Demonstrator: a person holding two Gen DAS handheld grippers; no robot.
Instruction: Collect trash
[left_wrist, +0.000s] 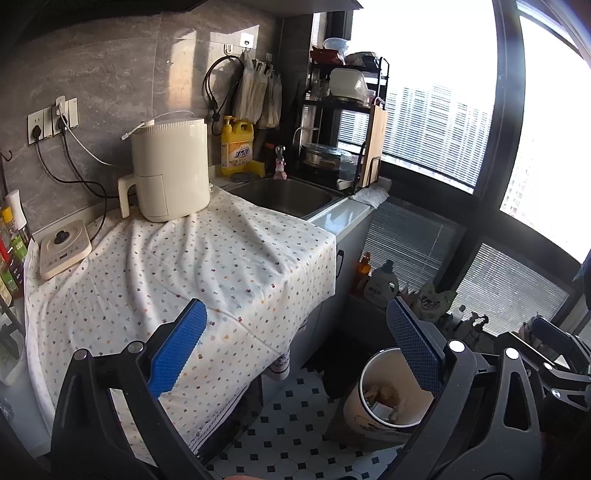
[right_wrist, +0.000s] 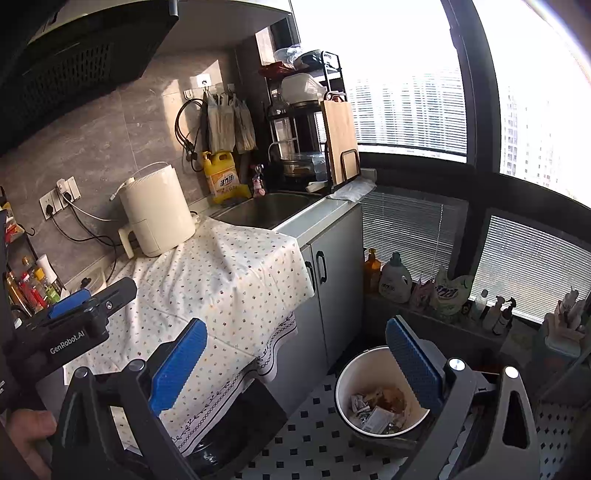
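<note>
Fingers of both grippers, left (left_wrist: 295, 350) and right (right_wrist: 295, 363), are spreading wide (holding nothing) above the trash bin (right_wrist: 345, 373) beside the bench (right_wrist: 221, 280).

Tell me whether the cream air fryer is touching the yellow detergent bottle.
Apart. In the right wrist view, the cream air fryer stands on the dotted cloth, with bare grey wall visible between it and the yellow detergent bottle.

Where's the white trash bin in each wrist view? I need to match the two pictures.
Left wrist: the white trash bin sits low and right of centre on the tiled floor, partly behind the right finger.
Right wrist: the bin sits low and right of centre, trash visible inside.
Shared landmark: the yellow detergent bottle beside the sink.
</note>
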